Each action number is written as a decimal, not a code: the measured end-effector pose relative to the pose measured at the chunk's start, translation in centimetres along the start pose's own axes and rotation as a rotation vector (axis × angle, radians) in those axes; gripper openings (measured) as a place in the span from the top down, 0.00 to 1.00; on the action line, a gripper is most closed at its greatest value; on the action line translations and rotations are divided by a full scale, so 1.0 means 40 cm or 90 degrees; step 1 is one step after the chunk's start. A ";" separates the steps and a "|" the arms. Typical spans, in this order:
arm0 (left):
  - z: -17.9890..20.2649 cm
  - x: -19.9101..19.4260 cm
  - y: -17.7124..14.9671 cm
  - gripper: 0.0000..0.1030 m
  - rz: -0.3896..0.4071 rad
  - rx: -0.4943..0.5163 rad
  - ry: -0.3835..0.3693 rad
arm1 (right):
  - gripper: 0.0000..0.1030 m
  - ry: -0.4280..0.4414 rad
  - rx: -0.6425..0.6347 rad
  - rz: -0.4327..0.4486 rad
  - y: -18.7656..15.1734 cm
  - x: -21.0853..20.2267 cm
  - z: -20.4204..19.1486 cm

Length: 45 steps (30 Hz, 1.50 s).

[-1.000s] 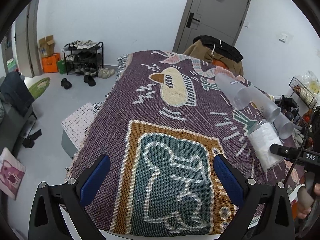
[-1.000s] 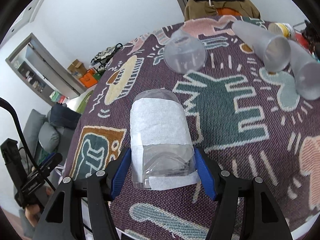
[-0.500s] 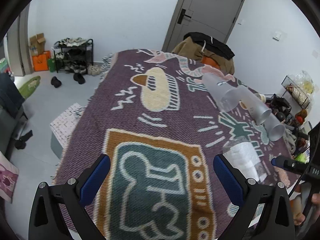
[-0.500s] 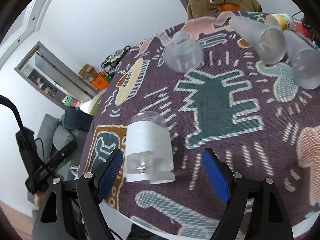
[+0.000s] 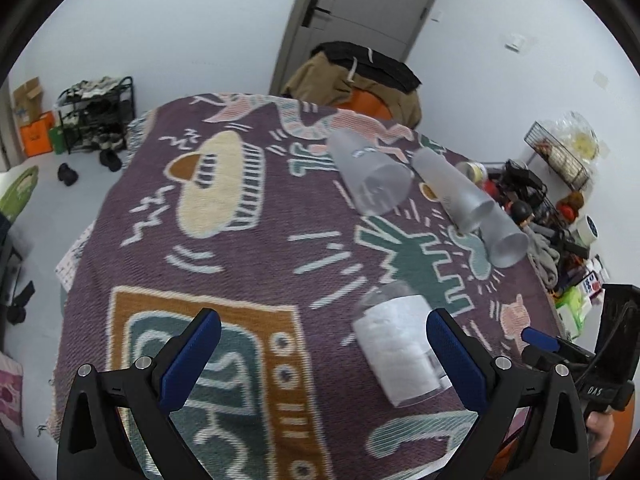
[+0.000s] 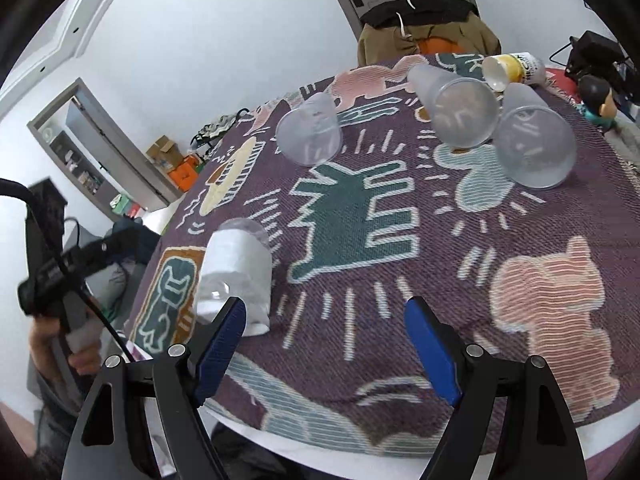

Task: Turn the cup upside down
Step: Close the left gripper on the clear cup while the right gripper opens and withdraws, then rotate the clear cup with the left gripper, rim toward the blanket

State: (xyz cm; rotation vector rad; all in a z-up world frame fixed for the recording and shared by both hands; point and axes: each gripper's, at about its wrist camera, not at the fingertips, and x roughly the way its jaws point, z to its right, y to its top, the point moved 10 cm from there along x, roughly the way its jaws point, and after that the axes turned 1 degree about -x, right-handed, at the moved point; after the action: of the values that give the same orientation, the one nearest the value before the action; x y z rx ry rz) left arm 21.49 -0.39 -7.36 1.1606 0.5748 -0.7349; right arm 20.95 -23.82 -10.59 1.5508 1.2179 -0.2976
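A clear cup wrapped in a white label (image 6: 236,272) stands upside down on the patterned blanket (image 6: 400,240), near its front left edge; it also shows in the left wrist view (image 5: 400,348). My right gripper (image 6: 326,344) is open and empty, drawn back to the right of that cup. My left gripper (image 5: 324,354) is open and empty, with the cup just inside its right finger (image 5: 452,356). Three frosted cups lie on their sides further back: one (image 6: 310,134), a second (image 6: 460,110) and a third (image 6: 534,144).
A yellow and white can (image 6: 512,68) lies at the far edge. A chair with clothes (image 5: 360,76) stands behind the table by the door. Clutter and a wire basket (image 5: 560,156) sit to the right. The other hand-held gripper (image 6: 56,276) shows at left.
My right gripper let go of the labelled cup, opened and pulled back to the right. The cup now stands free, upside down. My left gripper swung right toward it.
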 end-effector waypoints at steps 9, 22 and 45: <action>0.080 0.094 -0.014 0.00 -0.069 0.017 -0.018 | 0.20 -0.006 -0.004 0.024 -0.016 -0.024 0.063; 0.113 0.246 -0.066 0.07 -0.190 -0.049 -0.042 | 0.20 -0.005 0.061 0.032 -0.029 -0.017 0.161; 0.189 0.168 0.038 0.27 -0.041 0.086 -0.026 | 0.20 -0.012 0.051 0.036 -0.034 -0.019 0.157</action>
State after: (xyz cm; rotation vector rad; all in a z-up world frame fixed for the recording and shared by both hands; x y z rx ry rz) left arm 27.20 -8.69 -9.09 1.2540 0.5371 -0.8607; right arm 21.99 -29.65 -13.20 1.6449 1.1575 -0.3261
